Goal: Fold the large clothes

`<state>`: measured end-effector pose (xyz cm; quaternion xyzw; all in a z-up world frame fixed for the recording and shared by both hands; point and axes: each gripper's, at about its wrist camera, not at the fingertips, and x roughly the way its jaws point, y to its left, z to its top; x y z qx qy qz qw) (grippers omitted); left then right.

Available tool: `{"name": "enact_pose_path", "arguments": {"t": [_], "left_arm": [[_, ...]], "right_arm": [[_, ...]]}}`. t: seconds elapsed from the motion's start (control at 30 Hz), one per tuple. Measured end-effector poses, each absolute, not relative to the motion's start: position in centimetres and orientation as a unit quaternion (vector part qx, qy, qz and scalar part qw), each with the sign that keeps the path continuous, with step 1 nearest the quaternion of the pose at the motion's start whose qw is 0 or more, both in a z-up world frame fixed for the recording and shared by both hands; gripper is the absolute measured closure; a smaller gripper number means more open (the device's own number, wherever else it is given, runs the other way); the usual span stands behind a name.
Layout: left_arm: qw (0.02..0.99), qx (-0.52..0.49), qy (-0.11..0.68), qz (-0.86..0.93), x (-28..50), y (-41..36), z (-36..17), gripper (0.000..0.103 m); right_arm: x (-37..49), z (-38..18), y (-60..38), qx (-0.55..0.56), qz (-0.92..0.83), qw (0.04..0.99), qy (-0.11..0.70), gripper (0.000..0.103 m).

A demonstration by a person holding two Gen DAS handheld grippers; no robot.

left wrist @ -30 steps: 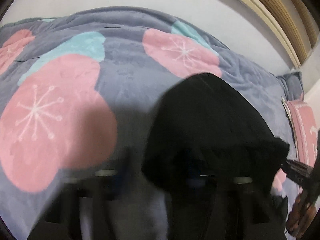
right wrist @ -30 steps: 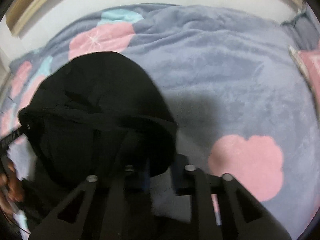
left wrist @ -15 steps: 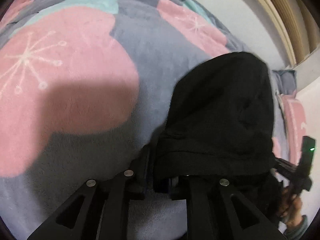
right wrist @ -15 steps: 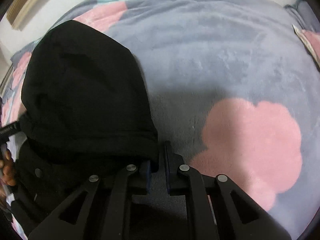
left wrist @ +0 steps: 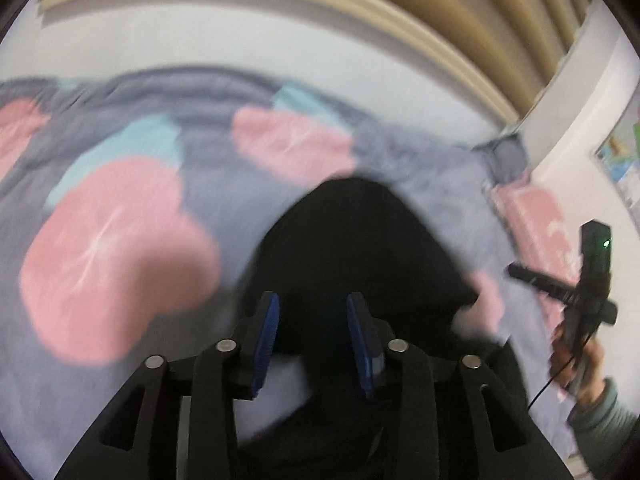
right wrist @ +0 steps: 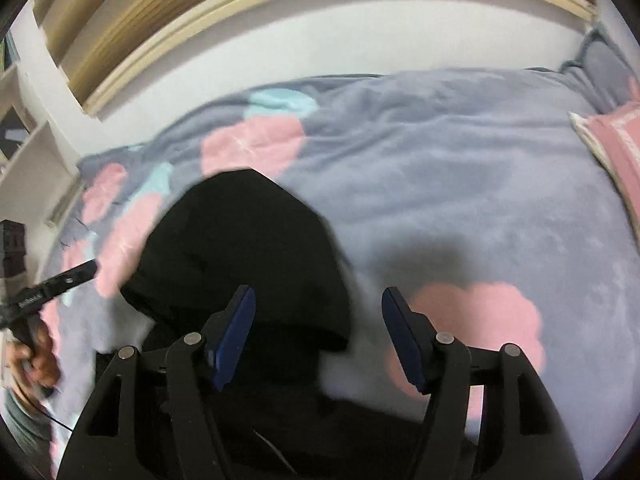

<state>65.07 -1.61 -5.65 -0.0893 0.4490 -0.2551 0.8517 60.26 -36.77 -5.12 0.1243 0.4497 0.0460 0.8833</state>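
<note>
Behind everything stands a pale wall with a wooden frame, and below it a bed under a grey blanket (right wrist: 460, 168) with pink and light blue flowers. Both tongs point slanting down at the bed: the left tongs (left wrist: 313, 334) and the right tongs (right wrist: 318, 330) have their blue pads apart and still opening, with nothing pressed between them, while the person's hand (left wrist: 576, 364) grips the handle of the right tool. A black garment (right wrist: 244, 252) lies on the blanket just beyond and below both tongs, its rounded end pointing away toward the wall and its long axis running from the tongs to that end.
</note>
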Motion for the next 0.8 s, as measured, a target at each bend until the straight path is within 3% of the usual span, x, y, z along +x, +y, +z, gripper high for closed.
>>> {"name": "enact_pose_path", "arguments": {"t": [0.03, 0.27, 0.37, 0.6, 0.8], "left_arm": [[0.853, -0.089, 0.446, -0.258, 66.0, -2.9, -5.9, 0.048], [0.812, -0.074, 0.534, -0.224, 68.1, -6.3, -15.2, 0.048], [0.81, -0.116, 0.524, -0.237, 67.6, -4.5, -17.4, 0.048], [0.814, -0.078, 0.518, -0.251, 66.8, -5.3, -14.1, 0.048], [0.848, -0.099, 0.433, -0.289, 68.8, -6.7, -7.2, 0.048]], "right_arm": [[60.8, -5.4, -35.9, 0.121, 0.046, 0.882, 0.453, 0.034], [63.8, -14.3, -32.4, 0.059, 0.051, 0.839, 0.539, 0.038], [63.2, -16.5, -32.9, 0.067, 0.054, 0.837, 0.54, 0.038], [63.0, -14.1, -33.0, 0.052, 0.063, 0.835, 0.543, 0.038], [66.5, -7.0, -33.1, 0.103, 0.088, 0.878, 0.46, 0.038]]}}
